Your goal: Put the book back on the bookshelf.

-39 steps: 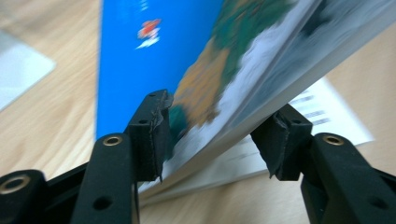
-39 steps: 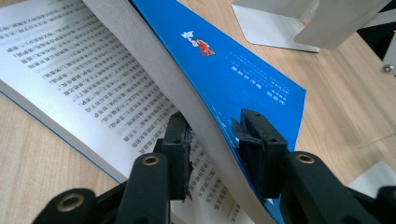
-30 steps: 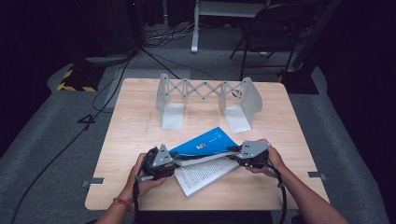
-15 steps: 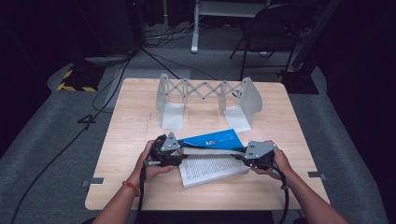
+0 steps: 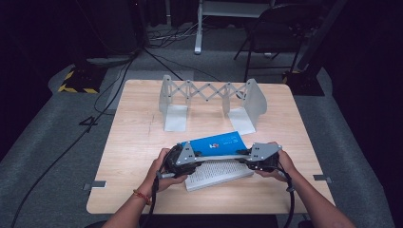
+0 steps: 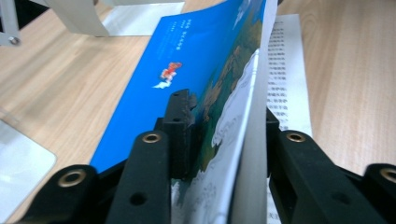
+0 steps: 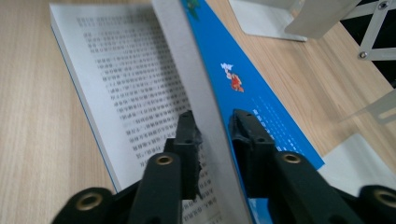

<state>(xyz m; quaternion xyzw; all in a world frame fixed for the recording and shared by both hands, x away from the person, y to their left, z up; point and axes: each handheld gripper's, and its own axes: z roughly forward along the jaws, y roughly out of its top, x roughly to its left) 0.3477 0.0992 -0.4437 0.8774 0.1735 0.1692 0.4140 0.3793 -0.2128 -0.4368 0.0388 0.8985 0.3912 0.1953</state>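
Now we clamp the left gripper (image 6: 219, 121) on the near-left end of the raised half of the blue-covered open paperback book (image 5: 216, 144), its jaws having just closed further, and the right gripper (image 7: 214, 135) pinches the right end, having just eased. We should swing both ends together, evenly, so pages don't bend. That half stands between us; the printed page block (image 5: 217, 173) lies flat on the pale wooden table (image 5: 133, 142), near the grey metal expanding book rack (image 5: 209, 92).

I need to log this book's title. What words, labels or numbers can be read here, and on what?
Blue cover of the book: small pale lines of print, too blurred to read.
Open page: rows of dense print, too small to read.
Floor beside the table: a dark mark like "4".
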